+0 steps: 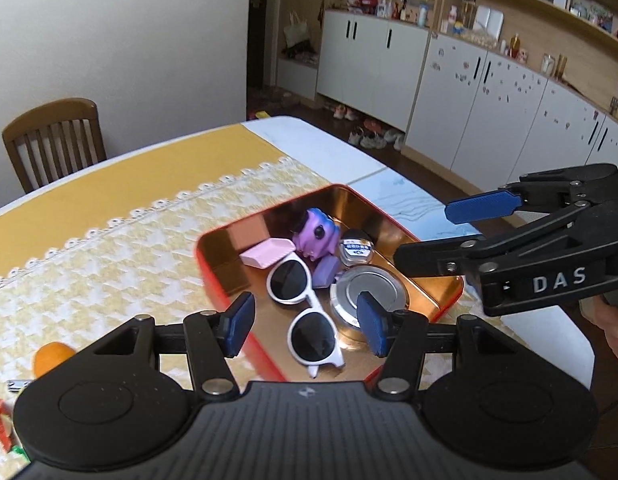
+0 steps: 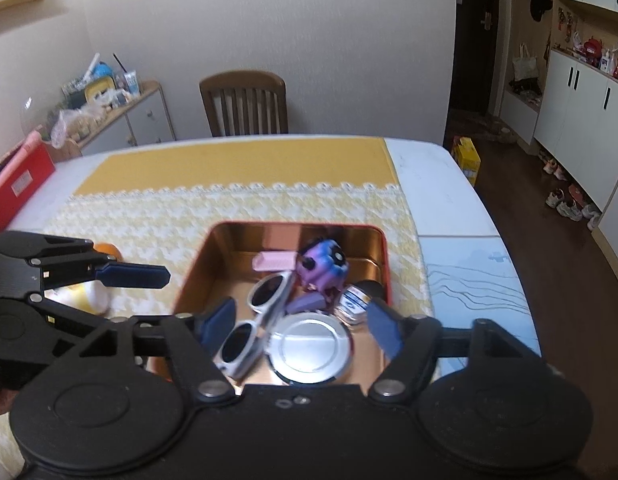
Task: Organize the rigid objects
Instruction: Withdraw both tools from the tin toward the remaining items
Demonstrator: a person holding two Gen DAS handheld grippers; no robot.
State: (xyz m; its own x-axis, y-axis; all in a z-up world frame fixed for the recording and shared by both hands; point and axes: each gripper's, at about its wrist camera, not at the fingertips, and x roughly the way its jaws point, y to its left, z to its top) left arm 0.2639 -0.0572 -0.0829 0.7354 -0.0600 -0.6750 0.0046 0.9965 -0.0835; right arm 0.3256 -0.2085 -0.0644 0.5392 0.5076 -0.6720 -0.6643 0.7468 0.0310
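Observation:
A red tin (image 1: 221,280) with a gold inside sits on the yellow tablecloth; it also shows in the right wrist view (image 2: 197,264). In it lie white sunglasses (image 1: 305,312) (image 2: 253,332), a round silver tin (image 1: 369,288) (image 2: 313,348), a purple cube toy (image 1: 317,236) (image 2: 323,266), a pink block (image 1: 267,252) (image 2: 275,260), a small purple piece (image 1: 327,272) and a small round container (image 1: 355,250) (image 2: 353,302). My left gripper (image 1: 305,326) is open and empty above the tin's near edge. My right gripper (image 2: 299,326) is open and empty over the tin; it enters the left view from the right (image 1: 429,236).
An orange object (image 1: 51,356) (image 2: 107,250), a nail clipper (image 1: 19,385) and a red wrapper (image 1: 1,420) lie left of the tin. A wooden chair (image 2: 245,104) stands behind the table. A red box (image 2: 17,184) sits at the far left. The table edge (image 1: 569,336) runs at right.

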